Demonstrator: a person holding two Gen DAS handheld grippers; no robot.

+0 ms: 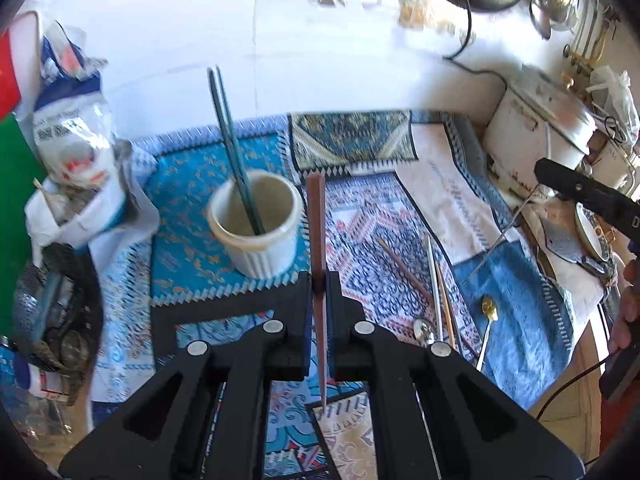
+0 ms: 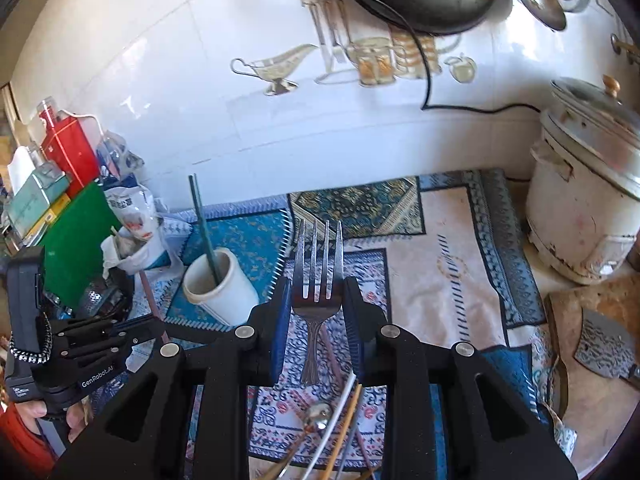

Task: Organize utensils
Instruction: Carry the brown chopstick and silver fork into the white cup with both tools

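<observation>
The left gripper (image 1: 319,280) clamps a brown chopstick (image 1: 316,232) just right of the white cup (image 1: 256,228) at frame centre, patterned bench (image 1: 224,172) open beyond, while the right gripper (image 2: 318,300) pinches a fork (image 2: 318,276), tines up, tilted downward

Both of my wrist views are bright with daylight, and the white tiled wall (image 1: 168,40) is washed out by glare, most strongly in the left view. The fisheye lenses bend straight lines and leave dark, curved corners. The bags (image 1: 76,152) at the left edge look smeared by blur.
</observation>
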